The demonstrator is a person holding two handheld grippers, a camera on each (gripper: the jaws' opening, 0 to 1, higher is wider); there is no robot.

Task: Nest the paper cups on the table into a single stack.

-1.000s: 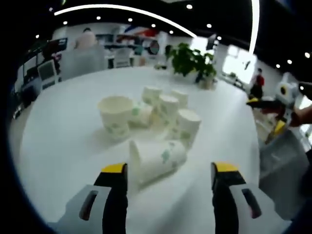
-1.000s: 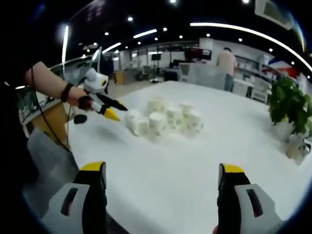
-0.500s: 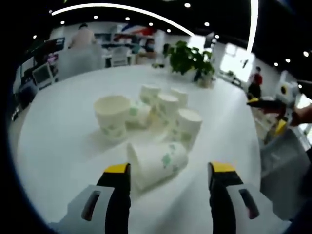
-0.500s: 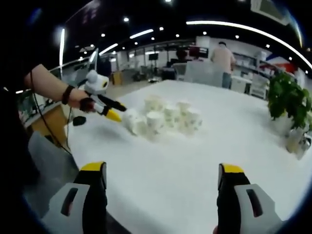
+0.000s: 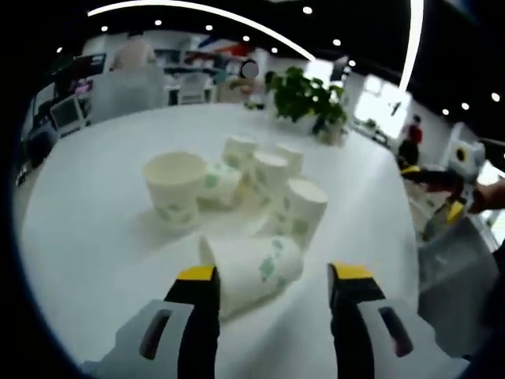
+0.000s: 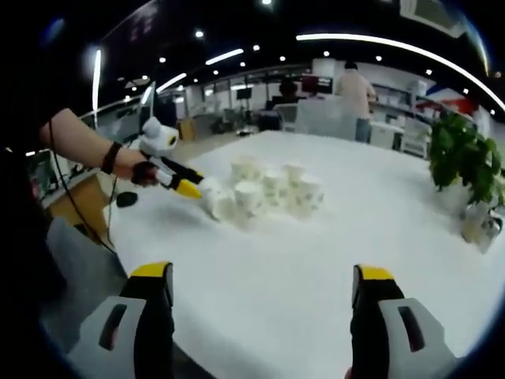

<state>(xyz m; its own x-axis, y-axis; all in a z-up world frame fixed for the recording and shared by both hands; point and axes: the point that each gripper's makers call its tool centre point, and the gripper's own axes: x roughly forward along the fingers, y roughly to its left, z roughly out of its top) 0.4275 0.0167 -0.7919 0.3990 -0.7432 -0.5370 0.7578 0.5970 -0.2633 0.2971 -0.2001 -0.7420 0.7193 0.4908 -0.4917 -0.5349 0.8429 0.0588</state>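
Cups are clustered near the middle of the white table (image 5: 95, 237). One paper cup (image 5: 251, 271) is laid on its side in the left gripper view, its long axis running across the picture with the mouth turned to the left, just ahead of the left gripper (image 5: 276, 278), whose jaws are spread wide with the cup's mouth end beside the left jaw. A wider cup (image 5: 174, 188) is stood upright, mouth up, beside several upright cups (image 5: 303, 207). The right gripper (image 6: 263, 276) is held wide apart, well back from the cup group (image 6: 267, 192). A potted plant (image 5: 306, 98) is set at the far edge; ceiling lights and desks are seen beyond.
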